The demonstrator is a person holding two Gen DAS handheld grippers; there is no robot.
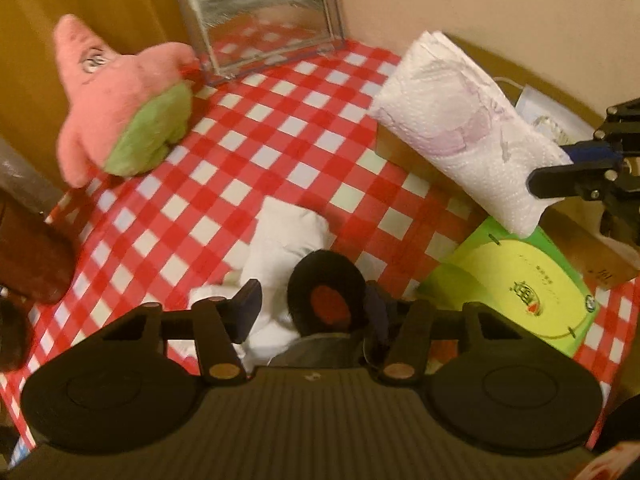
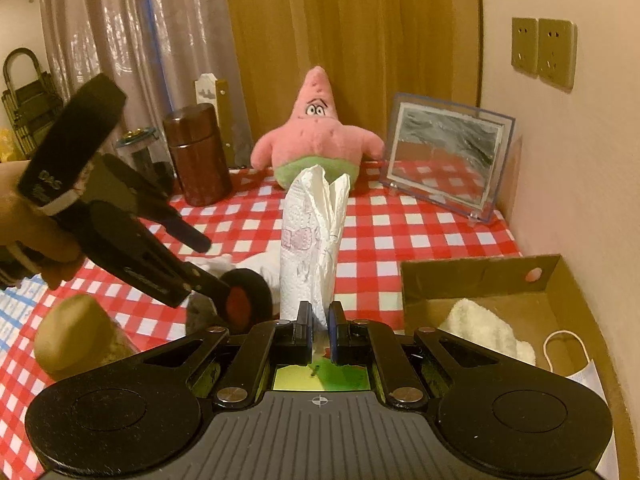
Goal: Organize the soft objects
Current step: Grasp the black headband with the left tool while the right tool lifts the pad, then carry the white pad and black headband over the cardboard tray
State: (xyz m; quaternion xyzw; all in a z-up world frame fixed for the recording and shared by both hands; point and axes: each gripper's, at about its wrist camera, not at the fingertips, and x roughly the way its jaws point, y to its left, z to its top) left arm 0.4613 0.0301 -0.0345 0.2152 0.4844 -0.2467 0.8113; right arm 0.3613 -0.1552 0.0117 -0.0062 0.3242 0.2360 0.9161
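Right gripper [image 2: 320,326] is clamped on the folded paper towel [image 2: 314,240], held up above the red-checked tablecloth [image 2: 420,224]; left gripper [image 1: 310,312] has jaws partly apart around a black plush piece with a red centre [image 1: 326,292], pad contact not clear. Only the right wrist view shows the cardboard box [image 2: 480,280] at right with a white fluffy cloth [image 2: 488,328] and a face mask [image 2: 580,364] in it, plus a brown canister [image 2: 200,156]. Only the left wrist view shows the green-yellow packet [image 1: 516,280] under the towel and the white cloth [image 1: 280,248] beneath the black plush; the pink starfish plush [image 2: 318,136] and the clear frame [image 2: 448,152] appear in both.
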